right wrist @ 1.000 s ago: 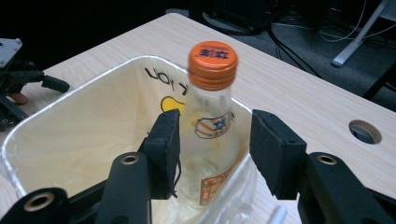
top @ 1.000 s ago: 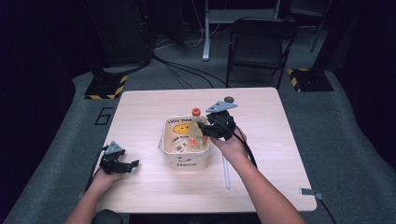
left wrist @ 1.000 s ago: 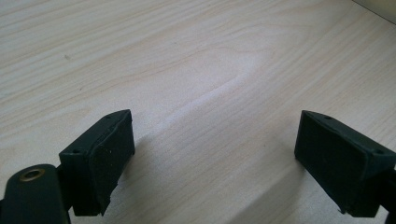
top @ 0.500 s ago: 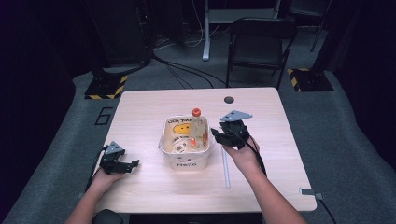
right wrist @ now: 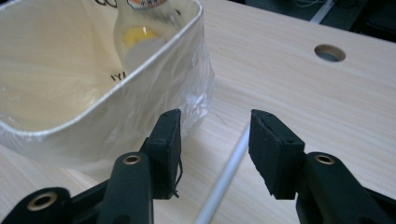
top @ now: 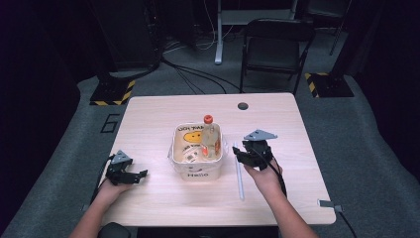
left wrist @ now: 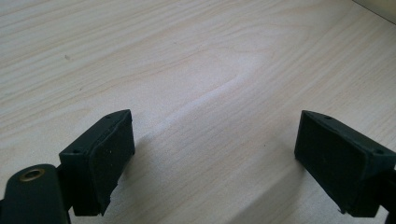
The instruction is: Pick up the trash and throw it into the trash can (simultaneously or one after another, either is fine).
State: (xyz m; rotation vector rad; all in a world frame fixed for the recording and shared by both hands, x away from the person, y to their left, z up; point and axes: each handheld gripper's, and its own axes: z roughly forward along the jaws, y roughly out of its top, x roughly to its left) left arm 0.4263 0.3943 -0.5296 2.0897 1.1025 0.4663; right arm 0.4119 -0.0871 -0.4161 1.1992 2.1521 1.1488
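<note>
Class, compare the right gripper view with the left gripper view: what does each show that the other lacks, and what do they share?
Right gripper view alone: the white basket holding a bottle, a thin white rod lying on the table between the right tool jaws, and a round table hole. Left gripper view alone: the left tool, jaws wide over bare wood. Shared: the light wooden table.

My left claw (top: 132, 174) rests low at my left, jaws spread wide and empty — hand (top: 110, 187) gripping it from behind. My right claw (top: 242, 154) hangs low out front of my right hand (top: 265, 176), tilted down — jaws partly apart, pads pressing nothing.
</note>
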